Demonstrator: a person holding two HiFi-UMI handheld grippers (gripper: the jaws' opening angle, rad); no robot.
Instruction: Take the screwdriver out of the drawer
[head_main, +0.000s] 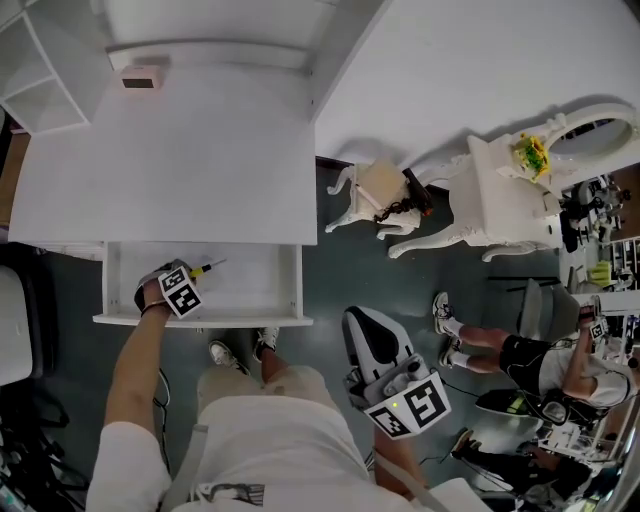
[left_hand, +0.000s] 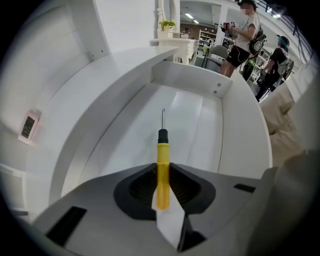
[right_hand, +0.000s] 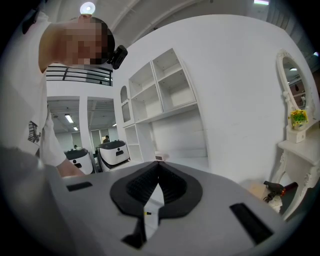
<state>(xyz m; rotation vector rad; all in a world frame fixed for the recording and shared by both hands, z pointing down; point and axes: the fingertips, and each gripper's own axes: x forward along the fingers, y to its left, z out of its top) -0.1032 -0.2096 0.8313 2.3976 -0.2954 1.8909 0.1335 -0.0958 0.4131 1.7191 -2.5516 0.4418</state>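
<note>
Left marker cube (head_main: 181, 296), on the left gripper (head_main: 195, 270): black-and-white square pattern, no letters or digits.
Right marker cube (head_main: 412, 405), on the right gripper (head_main: 362, 318): the same kind of square pattern, nothing to read.
Shirt print (head_main: 232, 492): dark graphic on the person's white shirt, too small to read.
Small pink box (head_main: 141, 78) on the tabletop (head_main: 200, 170): dark panel on its face, blurred, not legible.
Readable text overall: none.
</note>
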